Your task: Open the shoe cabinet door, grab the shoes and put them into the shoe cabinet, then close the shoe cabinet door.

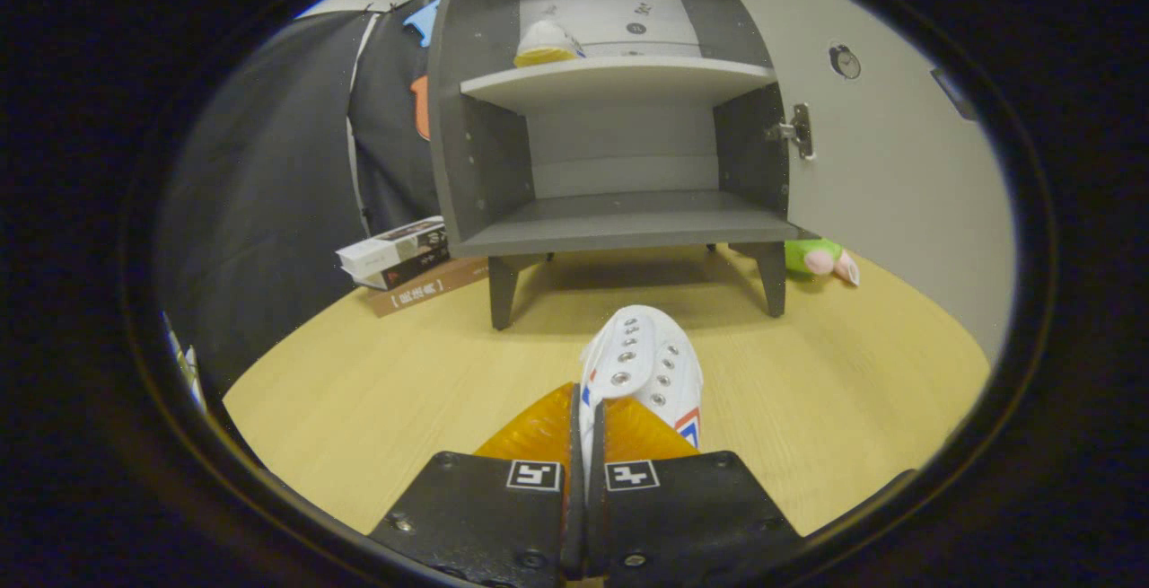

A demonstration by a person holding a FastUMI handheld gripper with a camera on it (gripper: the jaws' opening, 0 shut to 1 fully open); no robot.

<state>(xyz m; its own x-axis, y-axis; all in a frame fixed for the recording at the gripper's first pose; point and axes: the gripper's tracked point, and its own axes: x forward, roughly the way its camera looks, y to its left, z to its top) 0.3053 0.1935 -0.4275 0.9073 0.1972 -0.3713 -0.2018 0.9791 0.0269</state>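
Shoe pinched in level hand-held gripper, facing open cabinet.

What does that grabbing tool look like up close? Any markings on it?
The gripper has two flat fingers side by side. Each finger sits on a broad black block with small screws, and each block carries a square white tag printed with a black pattern.

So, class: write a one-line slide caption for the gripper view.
Gripper shut on a white shoe, facing the open shoe cabinet with another shoe shelved.
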